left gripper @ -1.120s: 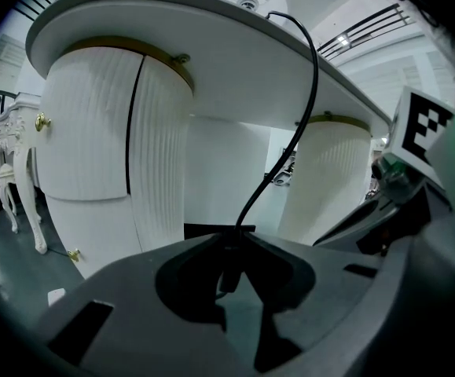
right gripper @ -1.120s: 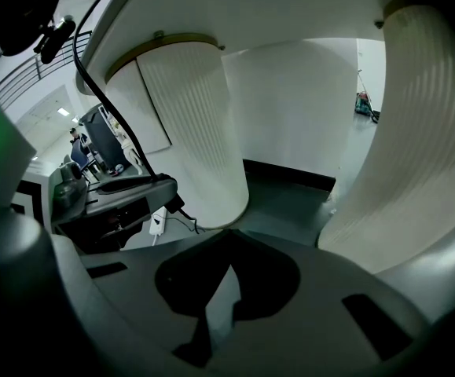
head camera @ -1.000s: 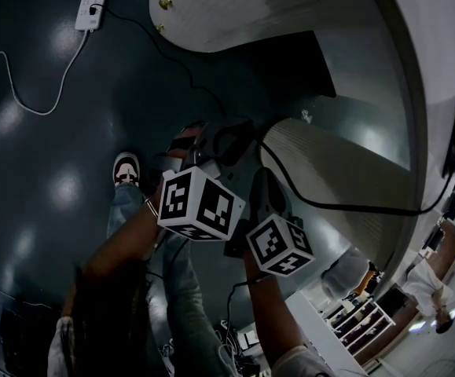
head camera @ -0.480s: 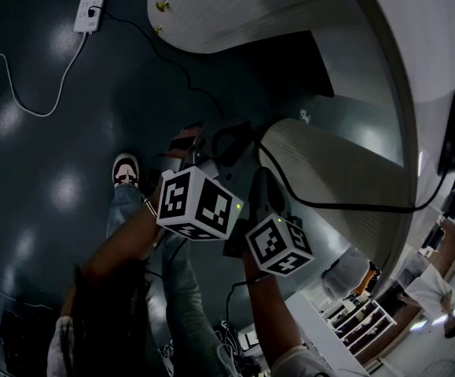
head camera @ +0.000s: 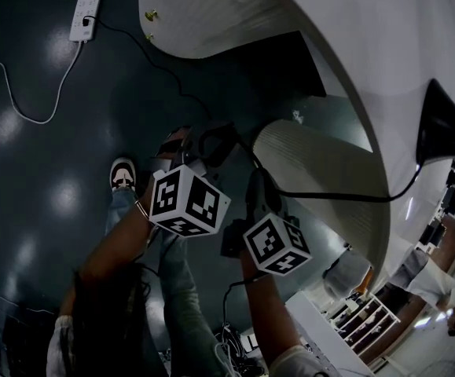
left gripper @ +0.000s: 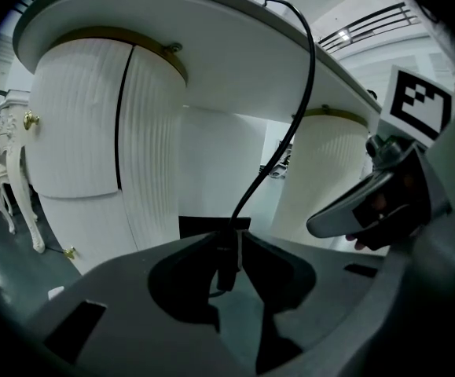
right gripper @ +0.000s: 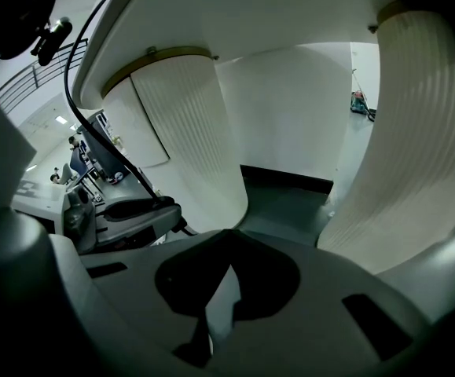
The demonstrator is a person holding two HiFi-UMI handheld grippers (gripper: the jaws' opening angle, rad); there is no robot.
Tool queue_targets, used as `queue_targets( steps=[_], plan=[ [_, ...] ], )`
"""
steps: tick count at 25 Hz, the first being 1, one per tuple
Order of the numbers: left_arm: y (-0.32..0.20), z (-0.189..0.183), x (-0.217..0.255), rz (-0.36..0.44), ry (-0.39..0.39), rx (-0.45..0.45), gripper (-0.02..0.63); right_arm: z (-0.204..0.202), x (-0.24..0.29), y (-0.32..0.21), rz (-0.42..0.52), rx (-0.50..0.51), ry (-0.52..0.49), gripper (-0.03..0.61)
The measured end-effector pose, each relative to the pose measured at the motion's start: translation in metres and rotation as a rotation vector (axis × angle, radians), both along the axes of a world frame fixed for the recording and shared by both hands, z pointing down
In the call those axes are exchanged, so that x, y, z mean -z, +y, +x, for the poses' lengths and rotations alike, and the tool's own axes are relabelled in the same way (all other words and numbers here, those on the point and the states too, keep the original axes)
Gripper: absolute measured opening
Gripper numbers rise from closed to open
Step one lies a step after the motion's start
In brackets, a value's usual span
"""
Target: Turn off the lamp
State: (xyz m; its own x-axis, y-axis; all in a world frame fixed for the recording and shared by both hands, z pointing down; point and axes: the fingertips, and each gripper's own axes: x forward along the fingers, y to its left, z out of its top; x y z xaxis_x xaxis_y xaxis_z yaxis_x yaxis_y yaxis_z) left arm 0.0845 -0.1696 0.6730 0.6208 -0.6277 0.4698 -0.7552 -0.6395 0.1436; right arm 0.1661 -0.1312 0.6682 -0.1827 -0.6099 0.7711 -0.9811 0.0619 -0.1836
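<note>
A black lamp cord point(left gripper: 290, 116) hangs from the white desk's edge into my left gripper point(left gripper: 229, 246). That gripper is shut on the cord's black inline switch point(left gripper: 227, 261). In the head view the left gripper point(head camera: 210, 138) reaches under the desk, and the cord point(head camera: 329, 199) runs right toward a black lamp shade point(head camera: 445, 128). My right gripper point(head camera: 257, 181) is just to the right of the left one. Its jaws point(right gripper: 225, 277) meet at the tips with nothing between them. They point at the floor between the two ribbed pedestals.
The white desk point(head camera: 353, 22) stands on ribbed pedestals point(head camera: 321, 163) over a dark glossy floor. At the top left lies a white power strip point(head camera: 86, 12) with a white cable. A person's shoe point(head camera: 122, 173) is below the grippers, and white shelves point(head camera: 368, 320) stand at the lower right.
The head view has shifted, so the black lamp shade now shows at the right. Both grippers stay where they were on and beside the cord.
</note>
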Motion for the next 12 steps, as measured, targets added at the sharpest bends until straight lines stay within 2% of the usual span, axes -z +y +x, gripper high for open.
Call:
queue_targets(
  steps=[8,12],
  plan=[
    [0.002,-0.006,-0.001,0.003,-0.010,0.040,0.146,0.005,0.005,-0.001,0.000,-0.004,0.002,-0.002],
    [0.000,-0.015,0.004,0.056,-0.011,0.099,0.175,0.005,0.002,0.001,-0.005,-0.002,0.003,-0.002]
  ],
)
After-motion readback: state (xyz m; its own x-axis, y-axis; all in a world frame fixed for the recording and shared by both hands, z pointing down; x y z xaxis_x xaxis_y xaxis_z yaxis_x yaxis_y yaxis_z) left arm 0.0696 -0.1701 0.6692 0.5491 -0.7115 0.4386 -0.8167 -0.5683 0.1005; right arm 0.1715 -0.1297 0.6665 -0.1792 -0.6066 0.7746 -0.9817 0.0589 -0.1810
